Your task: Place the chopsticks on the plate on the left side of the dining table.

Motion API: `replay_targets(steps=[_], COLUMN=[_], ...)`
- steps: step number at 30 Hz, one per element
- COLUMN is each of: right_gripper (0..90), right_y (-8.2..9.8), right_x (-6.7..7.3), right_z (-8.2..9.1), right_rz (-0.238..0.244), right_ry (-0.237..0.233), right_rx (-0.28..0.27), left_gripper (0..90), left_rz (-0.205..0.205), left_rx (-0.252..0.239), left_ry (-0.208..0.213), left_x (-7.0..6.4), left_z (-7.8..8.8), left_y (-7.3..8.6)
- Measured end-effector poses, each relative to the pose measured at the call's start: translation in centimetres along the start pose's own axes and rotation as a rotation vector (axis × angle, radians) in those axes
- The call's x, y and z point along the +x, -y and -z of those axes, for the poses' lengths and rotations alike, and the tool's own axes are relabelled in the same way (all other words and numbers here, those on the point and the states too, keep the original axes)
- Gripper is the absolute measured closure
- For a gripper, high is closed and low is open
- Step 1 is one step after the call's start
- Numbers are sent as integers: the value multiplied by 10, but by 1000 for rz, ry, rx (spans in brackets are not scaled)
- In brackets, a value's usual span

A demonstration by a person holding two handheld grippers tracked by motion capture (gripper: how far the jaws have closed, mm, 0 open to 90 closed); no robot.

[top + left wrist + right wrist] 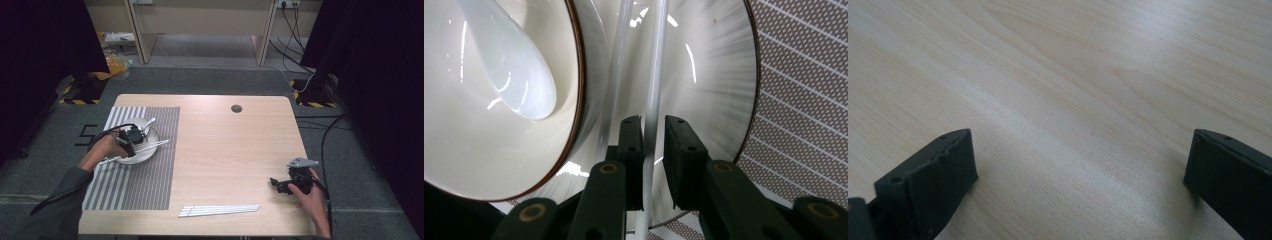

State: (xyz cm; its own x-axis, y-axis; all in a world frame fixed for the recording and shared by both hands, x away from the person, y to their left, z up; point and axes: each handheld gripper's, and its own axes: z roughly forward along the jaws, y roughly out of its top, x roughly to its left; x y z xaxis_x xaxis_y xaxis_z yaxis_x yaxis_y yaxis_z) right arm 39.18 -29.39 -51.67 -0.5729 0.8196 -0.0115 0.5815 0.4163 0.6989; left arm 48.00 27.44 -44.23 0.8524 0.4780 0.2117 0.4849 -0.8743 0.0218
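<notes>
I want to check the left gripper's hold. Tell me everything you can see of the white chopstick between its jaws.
The chopstick is a slim, glossy white rod, plastic-looking. It lies across the plate beside a second white chopstick, next to the bowl holding a spoon. The left gripper straddles it near its lower part: the left jaw seems to touch it, while a slight gap shows at the right jaw. Both ends run beyond the left gripper view.

Count: one plate (pixel 145 152), one bowl (pixel 484 150), one spoon (pixel 511 65), one striped mat (pixel 150 185), two chopsticks on plate (pixel 654 75), about four loose chopsticks (pixel 220 210).
</notes>
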Motion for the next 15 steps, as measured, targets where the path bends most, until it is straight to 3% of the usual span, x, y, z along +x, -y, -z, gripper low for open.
replay_targets(steps=[5, 15], right_gripper=[4, 3], right_y=[0, 0], right_x=[0, 0], right_z=[0, 0], right_rz=[0, 0], right_ry=[0, 0], right_rx=[0, 0], left_gripper=[806, 832], left_rz=[-1, -20], left_rx=[2, 2], left_ry=[5, 0], left_x=[0, -1], left_z=[0, -1], left_y=[4, -4])
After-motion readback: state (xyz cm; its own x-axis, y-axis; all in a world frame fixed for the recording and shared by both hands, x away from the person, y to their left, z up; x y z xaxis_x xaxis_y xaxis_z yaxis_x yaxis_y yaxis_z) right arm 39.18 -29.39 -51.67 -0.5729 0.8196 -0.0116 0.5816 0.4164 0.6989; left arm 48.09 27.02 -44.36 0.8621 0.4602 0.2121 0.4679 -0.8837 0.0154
